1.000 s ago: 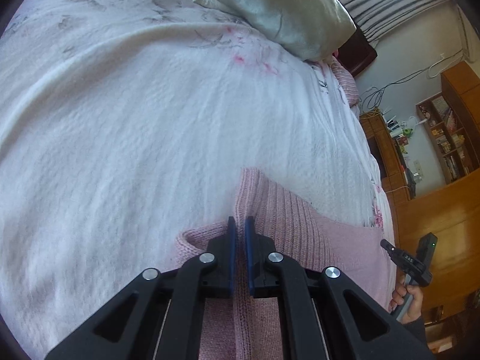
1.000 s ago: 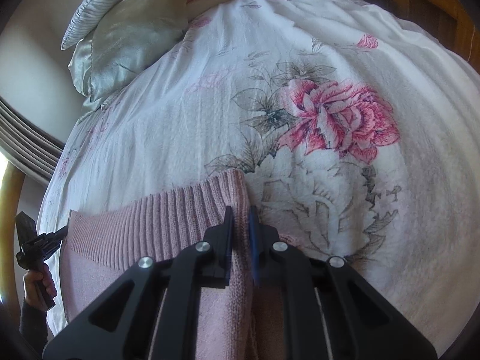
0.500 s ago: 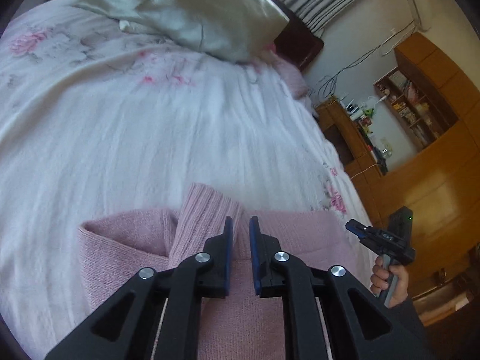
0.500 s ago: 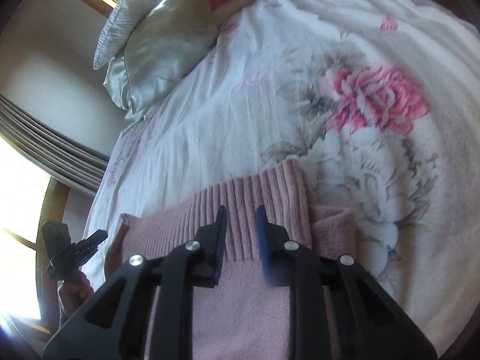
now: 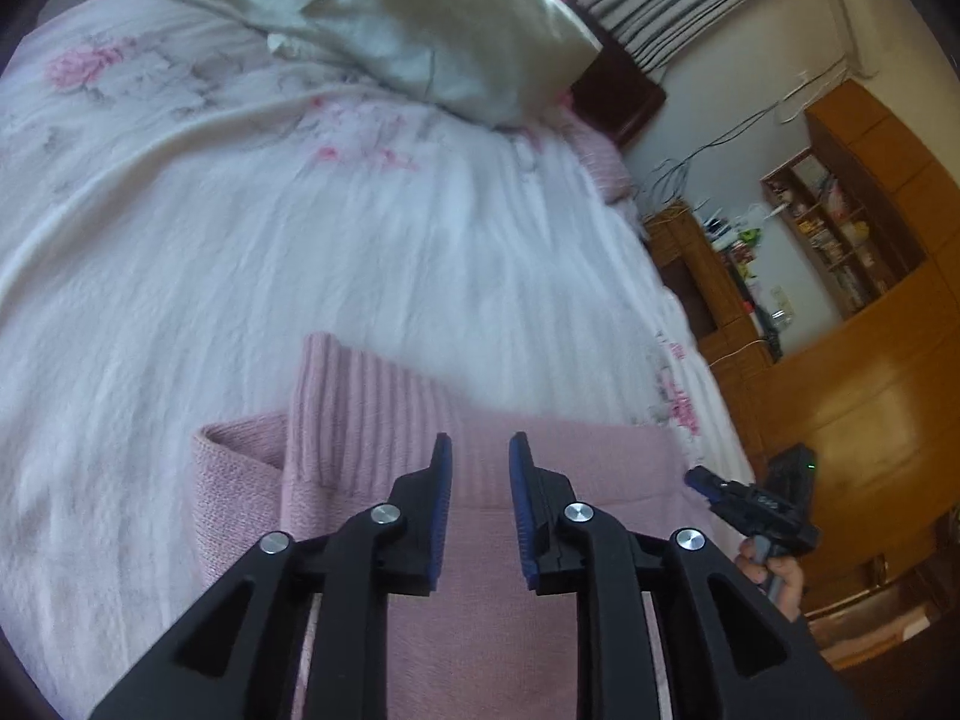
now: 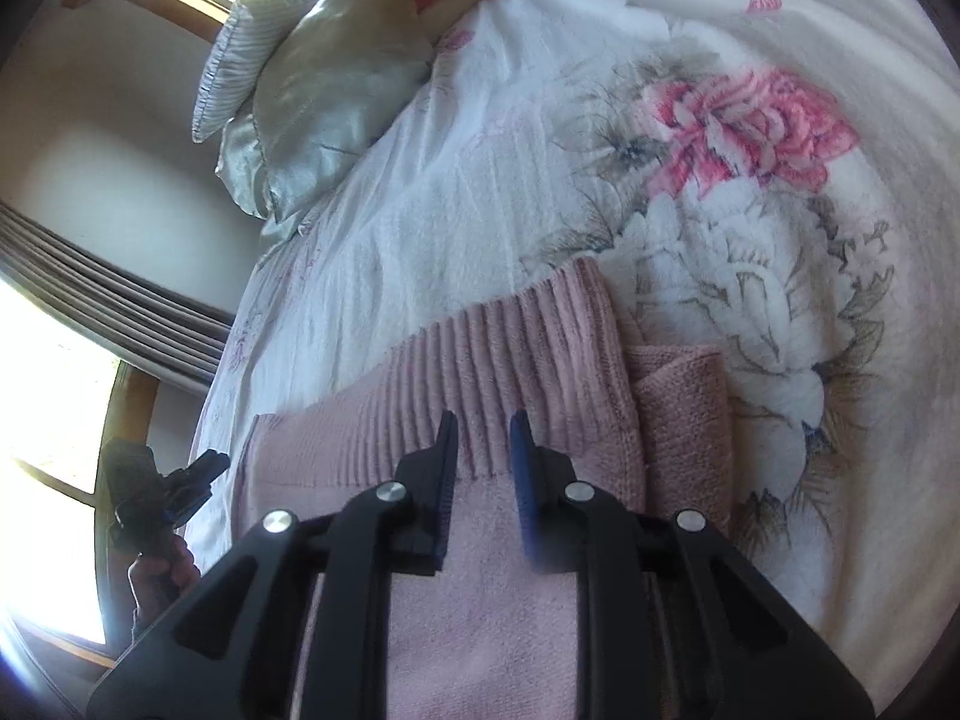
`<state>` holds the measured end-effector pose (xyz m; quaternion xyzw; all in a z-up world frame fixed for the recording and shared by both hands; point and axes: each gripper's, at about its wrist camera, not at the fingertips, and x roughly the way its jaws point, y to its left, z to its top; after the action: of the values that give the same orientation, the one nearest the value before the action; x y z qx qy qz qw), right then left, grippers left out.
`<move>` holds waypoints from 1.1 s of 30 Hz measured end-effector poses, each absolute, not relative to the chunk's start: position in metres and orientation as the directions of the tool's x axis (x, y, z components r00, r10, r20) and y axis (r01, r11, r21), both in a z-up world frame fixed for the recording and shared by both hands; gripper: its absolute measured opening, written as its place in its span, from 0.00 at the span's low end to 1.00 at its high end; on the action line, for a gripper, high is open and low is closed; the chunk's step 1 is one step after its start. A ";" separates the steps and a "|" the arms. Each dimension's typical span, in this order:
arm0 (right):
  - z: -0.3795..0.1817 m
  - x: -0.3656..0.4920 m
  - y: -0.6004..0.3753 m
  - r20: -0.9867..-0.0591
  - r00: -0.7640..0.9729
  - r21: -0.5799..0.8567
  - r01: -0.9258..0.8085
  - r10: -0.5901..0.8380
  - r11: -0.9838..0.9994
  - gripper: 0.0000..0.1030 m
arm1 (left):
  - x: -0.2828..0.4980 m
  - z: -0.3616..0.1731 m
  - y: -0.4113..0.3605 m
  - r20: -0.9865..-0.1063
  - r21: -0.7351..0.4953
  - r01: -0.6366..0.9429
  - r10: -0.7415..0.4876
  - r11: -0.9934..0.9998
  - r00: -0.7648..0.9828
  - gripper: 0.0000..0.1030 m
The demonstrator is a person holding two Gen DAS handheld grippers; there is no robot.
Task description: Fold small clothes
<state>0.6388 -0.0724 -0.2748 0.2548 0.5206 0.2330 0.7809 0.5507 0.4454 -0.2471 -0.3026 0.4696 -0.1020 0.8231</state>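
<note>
I see the pink knit sweater [image 5: 540, 468] lying on the bed just under both tools, partly folded, its ribbed hem [image 6: 510, 348] turned up on top and a doubled edge of plainer knit poking out beside it. My left gripper [image 5: 479, 471] hangs over the sweater with its jaws apart and nothing between them; my right gripper [image 6: 483, 450] sits the same way, jaws parted above the ribbing, empty.

I judge the sweater soft, light and limp, thick enough to keep a crease but likely to stretch if pulled by 1 corner. The ribbed band looks like the firmest place to pinch, and I would take it near its 2 ends, 1 tool each, catching all layers so the fold does not slide apart.

The floral bedspread [image 6: 690, 192] under it is white, plush and rumpled, so the knit may cling and drag. Silvery pillows [image 5: 456, 30] sit at the head of the bed, well apart from the sweater. Wooden shelving [image 5: 840, 228] lines the wall beyond, and a bright window [image 6: 42, 396] glares at the edge.
</note>
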 end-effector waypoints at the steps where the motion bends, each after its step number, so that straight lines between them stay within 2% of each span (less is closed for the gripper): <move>1: -0.282 0.643 -0.073 -0.716 0.337 0.625 -0.080 0.611 0.776 0.06 | 0.556 -0.263 0.451 -0.748 -0.575 -0.172 -0.428 0.800 0.508 0.27; 2: -0.286 0.645 -0.076 -0.734 0.337 0.606 -0.070 0.590 0.793 0.00 | 0.558 -0.275 0.456 -0.757 -0.578 -0.199 -0.429 0.791 0.493 0.24; 3: -0.286 0.645 -0.080 -0.741 0.348 0.594 -0.059 0.575 0.802 0.00 | 0.556 -0.278 0.461 -0.754 -0.588 -0.216 -0.431 0.780 0.496 0.20; 4: -0.281 0.642 -0.084 -0.729 0.356 0.608 -0.054 0.584 0.792 0.06 | 0.551 -0.273 0.466 -0.741 -0.605 -0.231 -0.433 0.762 0.514 0.21; 6: -0.262 0.624 -0.083 -0.687 0.360 0.643 -0.103 0.631 0.759 0.17 | 0.528 -0.249 0.465 -0.667 -0.669 -0.178 -0.479 0.722 0.570 0.44; 9: -0.244 0.576 -0.064 -0.603 0.282 0.709 -0.238 0.746 0.663 0.17 | 0.480 -0.225 0.439 -0.482 -0.771 0.092 -0.673 0.630 0.561 0.51; 10: -0.250 0.561 -0.052 -0.595 0.236 0.721 -0.265 0.768 0.640 0.17 | 0.467 -0.230 0.428 -0.482 -0.771 0.129 -0.703 0.624 0.523 0.52; 12: -0.274 0.546 -0.035 -0.621 0.163 0.722 -0.262 0.766 0.641 0.17 | 0.458 -0.260 0.420 -0.562 -0.740 0.074 -0.676 0.668 0.477 0.48; 13: -0.288 0.543 -0.030 -0.652 0.146 0.704 -0.246 0.744 0.666 0.06 | 0.458 -0.277 0.424 -0.592 -0.737 0.018 -0.659 0.675 0.465 0.47; 14: -0.298 0.542 -0.033 -0.673 0.155 0.690 -0.224 0.724 0.689 0.00 | 0.459 -0.290 0.433 -0.603 -0.739 -0.020 -0.647 0.674 0.467 0.31; 15: -0.302 0.544 -0.038 -0.664 0.163 0.700 -0.205 0.729 0.684 0.00 | 0.459 -0.295 0.442 -0.611 -0.736 -0.050 -0.632 0.675 0.478 0.15; 17: -0.295 0.543 -0.050 -0.657 0.200 0.710 -0.160 0.727 0.686 0.00 | 0.456 -0.291 0.452 -0.607 -0.740 -0.081 -0.611 0.668 0.508 0.16; 18: -0.285 0.538 -0.053 -0.655 0.212 0.706 -0.169 0.725 0.688 0.07 | 0.451 -0.281 0.449 -0.609 -0.730 -0.069 -0.603 0.679 0.515 0.26; 19: -0.276 0.530 -0.051 -0.636 0.209 0.718 -0.191 0.743 0.669 0.08 | 0.444 -0.268 0.442 -0.586 -0.736 -0.019 -0.624 0.676 0.517 0.31; 21: -0.260 0.505 -0.038 -0.604 0.160 0.732 -0.276 0.780 0.623 0.09 | 0.424 -0.249 0.417 -0.526 -0.757 0.102 -0.694 0.646 0.491 0.34; 23: -0.260 0.481 -0.017 -0.615 0.106 0.718 -0.335 0.781 0.611 0.09 | 0.408 -0.250 0.387 -0.493 -0.778 0.171 -0.756 0.605 0.432 0.34; 26: -0.289 0.469 0.001 -0.671 0.059 0.688 -0.322 0.739 0.650 0.09 | 0.402 -0.280 0.355 -0.577 -0.734 0.156 -0.728 0.661 0.369 0.34; 27: -0.299 0.470 -0.001 -0.685 0.057 0.682 -0.300 0.726 0.667 0.00 | 0.403 -0.293 0.353 -0.607 -0.720 0.125 -0.707 0.682 0.362 0.33; 28: -0.306 0.472 -0.008 -0.684 0.067 0.688 -0.272 0.726 0.673 0.00 | 0.404 -0.302 0.357 -0.615 -0.718 0.105 -0.697 0.689 0.369 0.29; 29: -0.307 0.474 -0.019 -0.674 0.082 0.701 -0.243 0.734 0.671 0.00 | 0.403 -0.306 0.363 -0.615 -0.719 0.091 -0.691 0.689 0.380 0.20; 33: -0.297 0.474 -0.063 -0.691 0.147 0.682 -0.193 0.708 0.706 0.00 | 0.389 -0.301 0.382 -0.634 -0.704 0.070 -0.670 0.707 0.387 0.17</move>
<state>0.4739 -0.0630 -0.2969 0.2242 0.5740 0.3111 0.7235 0.3890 0.3818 -0.3014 -0.2999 0.4996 -0.2380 0.7770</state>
